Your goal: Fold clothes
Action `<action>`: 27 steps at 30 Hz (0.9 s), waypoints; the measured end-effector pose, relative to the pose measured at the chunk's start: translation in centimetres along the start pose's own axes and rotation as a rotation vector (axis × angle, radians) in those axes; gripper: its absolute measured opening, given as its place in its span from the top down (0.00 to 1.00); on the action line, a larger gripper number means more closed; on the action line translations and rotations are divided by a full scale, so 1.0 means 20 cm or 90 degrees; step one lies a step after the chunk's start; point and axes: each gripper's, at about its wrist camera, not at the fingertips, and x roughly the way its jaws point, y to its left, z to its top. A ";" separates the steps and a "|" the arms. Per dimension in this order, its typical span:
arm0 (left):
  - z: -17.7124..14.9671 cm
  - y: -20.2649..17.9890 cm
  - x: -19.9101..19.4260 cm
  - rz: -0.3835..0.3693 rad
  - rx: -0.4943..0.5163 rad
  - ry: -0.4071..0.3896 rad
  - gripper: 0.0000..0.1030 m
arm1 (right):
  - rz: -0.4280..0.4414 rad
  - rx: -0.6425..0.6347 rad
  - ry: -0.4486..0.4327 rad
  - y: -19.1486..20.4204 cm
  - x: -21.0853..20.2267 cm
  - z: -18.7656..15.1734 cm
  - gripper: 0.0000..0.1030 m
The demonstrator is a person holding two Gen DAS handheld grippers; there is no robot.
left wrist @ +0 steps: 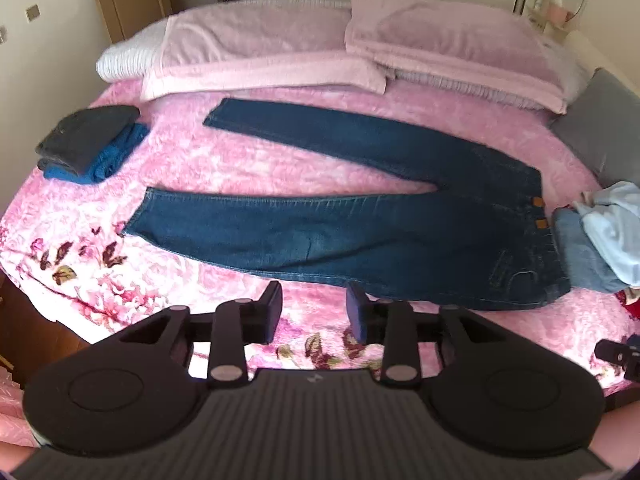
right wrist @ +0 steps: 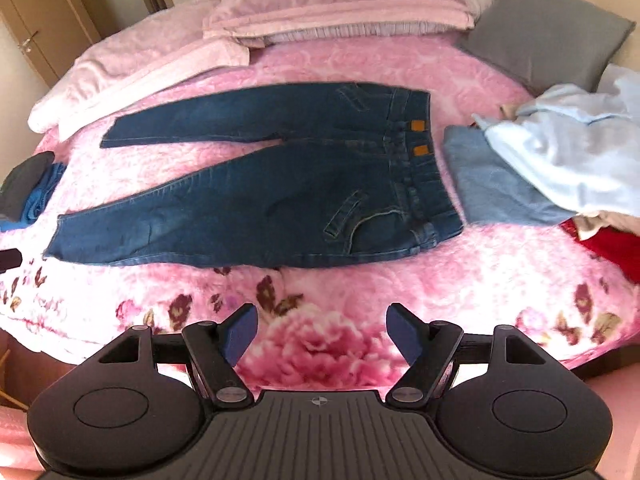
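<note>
Dark blue jeans [left wrist: 360, 216] [right wrist: 280, 184] lie flat on the pink floral bedspread [left wrist: 240, 160] [right wrist: 480, 272], legs spread toward the left and waistband with two tan patches to the right. My left gripper [left wrist: 314, 300] hovers open just short of the near leg's lower edge, holding nothing. In the right wrist view my right gripper [right wrist: 322, 320] stands open above the bedspread's flower print, a good way in front of the jeans' near edge, also holding nothing. The right gripper's tip [left wrist: 616, 356] shows at the left view's right edge.
A folded stack of dark grey and blue clothes [left wrist: 88, 144] [right wrist: 28, 192] sits at the left. An unfolded heap with light blue and red garments [right wrist: 560, 160] [left wrist: 600, 236] lies right of the waistband. Pink pillows [left wrist: 440, 48] and a grey cushion [right wrist: 548, 28] line the far side.
</note>
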 end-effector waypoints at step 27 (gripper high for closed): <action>-0.25 -0.03 -0.41 0.016 0.018 -0.020 0.64 | 0.031 -0.053 -0.010 0.10 -0.30 -0.19 0.28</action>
